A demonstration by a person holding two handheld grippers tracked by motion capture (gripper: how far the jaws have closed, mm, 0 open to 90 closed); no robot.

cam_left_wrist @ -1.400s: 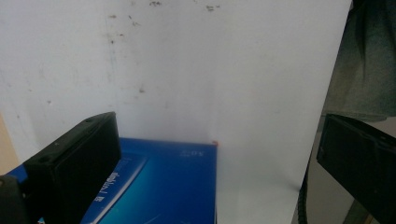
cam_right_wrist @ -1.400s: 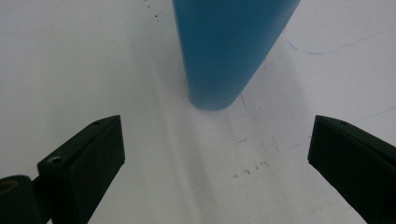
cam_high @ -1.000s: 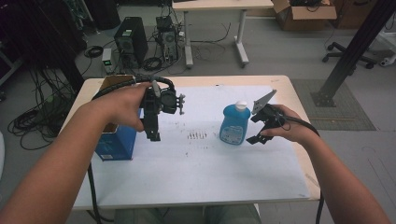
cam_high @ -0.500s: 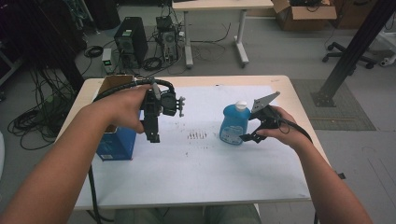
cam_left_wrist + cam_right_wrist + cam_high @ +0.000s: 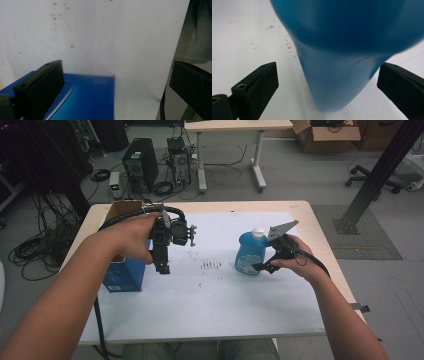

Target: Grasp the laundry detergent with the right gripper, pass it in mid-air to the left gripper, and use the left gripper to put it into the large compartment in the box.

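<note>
Right gripper (image 5: 264,266): jaws apart, straddling blue bottle (image 5: 248,254), not clamped | Bottle: upright, toward table's (image 5: 210,320) right edge | Left gripper (image 5: 161,265): jaws apart over blue box (image 5: 125,275), left edge | Progress: grasp pending, lift remaining.

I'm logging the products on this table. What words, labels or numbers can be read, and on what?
"305" or similar, faint pale print seen upside down on the blue box in the left gripper view; too blurred to be sure.
Blue bottle: no print readable in the high view or in the right gripper view.
White paper sheet: dark specks, no writing.
</note>
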